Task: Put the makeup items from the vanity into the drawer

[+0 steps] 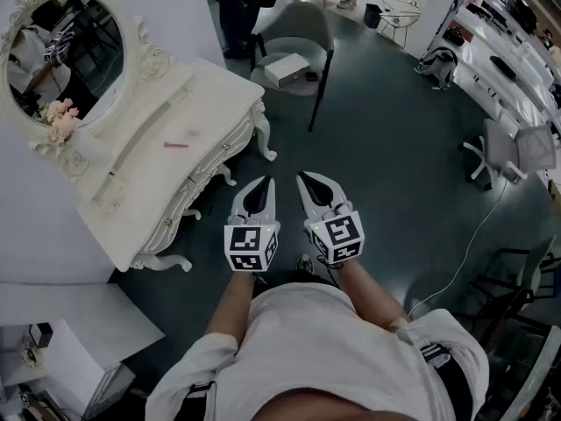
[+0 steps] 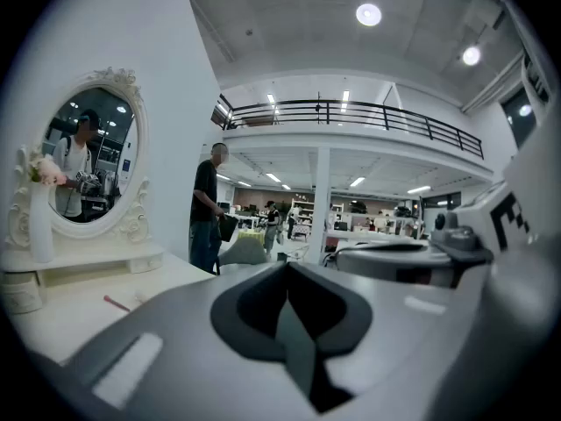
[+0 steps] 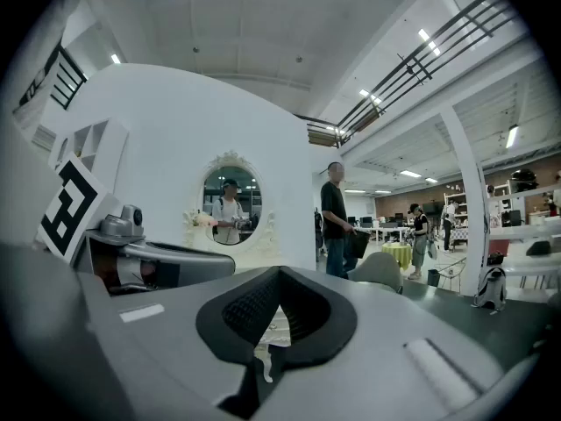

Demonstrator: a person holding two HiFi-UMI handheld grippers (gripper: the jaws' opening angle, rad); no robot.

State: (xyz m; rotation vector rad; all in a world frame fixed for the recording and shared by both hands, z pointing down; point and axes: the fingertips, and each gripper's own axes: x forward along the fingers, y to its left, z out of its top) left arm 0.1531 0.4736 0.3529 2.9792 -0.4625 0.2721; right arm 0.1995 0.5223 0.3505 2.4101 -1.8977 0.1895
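Observation:
The white vanity [image 1: 149,174] stands at the left of the head view, with an oval mirror [image 1: 61,46] on it. A thin pink makeup stick [image 1: 175,145] lies on its top; the left gripper view shows the same stick [image 2: 117,303] at lower left. The vanity's drawer fronts [image 1: 215,152] look closed. My left gripper [image 1: 266,181] and right gripper [image 1: 304,177] hover side by side over the dark floor, to the right of the vanity and apart from it. Both are shut with nothing held. The left gripper [image 2: 287,266] and the right gripper [image 3: 279,270] each show jaws that meet at the tips.
A vase of pink flowers [image 1: 60,121] and a small jar [image 2: 19,292] stand by the mirror. A grey chair [image 1: 302,38] carrying a white box [image 1: 287,68] is beyond the vanity, with a person [image 2: 206,204] standing near it. An office chair [image 1: 517,152] and a floor cable [image 1: 469,244] are at the right.

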